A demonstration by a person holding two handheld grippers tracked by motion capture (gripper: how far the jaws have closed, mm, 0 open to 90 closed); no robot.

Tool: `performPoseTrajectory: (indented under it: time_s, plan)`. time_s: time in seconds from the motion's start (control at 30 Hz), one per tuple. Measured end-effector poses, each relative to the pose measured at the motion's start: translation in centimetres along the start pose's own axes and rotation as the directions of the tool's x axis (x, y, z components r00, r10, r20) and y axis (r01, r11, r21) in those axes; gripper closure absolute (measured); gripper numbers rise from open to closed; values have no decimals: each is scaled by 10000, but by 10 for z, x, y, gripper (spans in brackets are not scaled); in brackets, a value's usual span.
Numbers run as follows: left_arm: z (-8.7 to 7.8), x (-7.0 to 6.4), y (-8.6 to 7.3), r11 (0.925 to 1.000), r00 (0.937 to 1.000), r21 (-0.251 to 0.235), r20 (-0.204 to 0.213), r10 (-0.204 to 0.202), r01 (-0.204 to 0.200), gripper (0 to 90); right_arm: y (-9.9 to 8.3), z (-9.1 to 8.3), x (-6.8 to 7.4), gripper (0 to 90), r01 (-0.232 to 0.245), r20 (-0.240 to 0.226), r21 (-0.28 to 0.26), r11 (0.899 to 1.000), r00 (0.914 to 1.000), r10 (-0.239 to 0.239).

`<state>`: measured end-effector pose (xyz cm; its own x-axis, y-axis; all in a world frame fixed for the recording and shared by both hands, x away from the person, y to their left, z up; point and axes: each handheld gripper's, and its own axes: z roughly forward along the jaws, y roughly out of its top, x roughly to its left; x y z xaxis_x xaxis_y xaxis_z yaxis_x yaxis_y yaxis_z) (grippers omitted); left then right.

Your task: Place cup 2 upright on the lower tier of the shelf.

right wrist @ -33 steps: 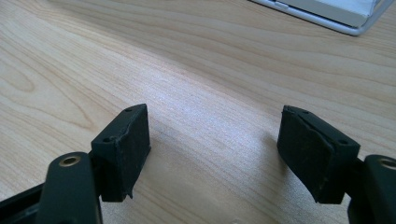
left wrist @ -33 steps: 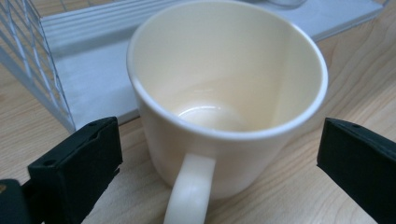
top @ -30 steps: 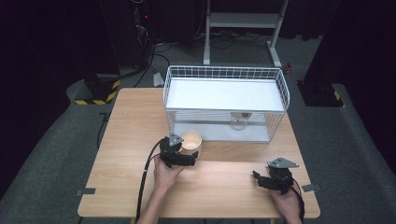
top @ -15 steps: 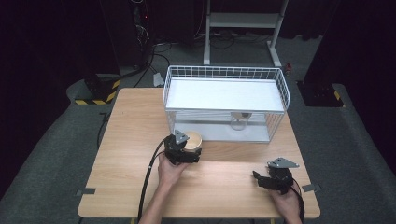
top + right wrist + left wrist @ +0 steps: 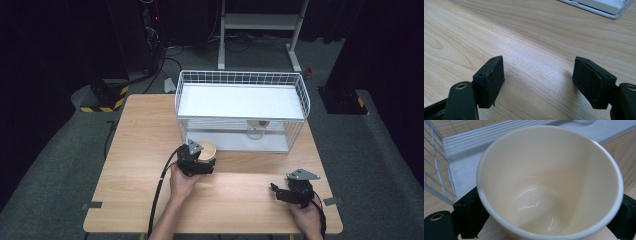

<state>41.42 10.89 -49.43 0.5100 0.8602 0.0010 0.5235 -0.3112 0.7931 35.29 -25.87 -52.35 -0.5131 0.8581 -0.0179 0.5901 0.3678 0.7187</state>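
A cream cup stands upright on the wooden table, right at the front of the white wire rack. My left gripper is shut on it. In the left gripper view the empty cup looms large and close, with my left gripper pressing a black jaw against each side and the pads against its wall. My right gripper rests low at the table's front right. Seen in its own view, the right gripper is open over bare wood with nothing between the jaws.
The rack has a white top shelf with a raised wire rim and a lower shelf. A clear glass stands on that lower shelf to the right. The rack's corner lies beyond the right gripper. Cables trail off the table's front edge.
My left gripper has shifted slightly to the right with the cup, closer to the rack's front. The right gripper has stayed put.
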Motion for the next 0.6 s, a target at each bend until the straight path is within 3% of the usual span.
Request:
performPoseTrajectory:
  time_s: [0.23, 0.47, 0.6]
  plan:
    - [1, -5, -1, 9993, 9987, 117, -373, 347, -343, 85, 0, 0, 0, 255, -3, 1, 1, 10000, 10000, 3]
    - [1, -5, 0, 10000, 9995, 54, -327, 27, -25, 90, 0, 0, 0, 255, -7, -3, 0, 10000, 10000, 7]
    - [1, -6, 0, 9999, 9992, 35, -391, 113, -112, 91, 0, 0, 0, 255, -9, 0, -15, 10000, 10000, 9]
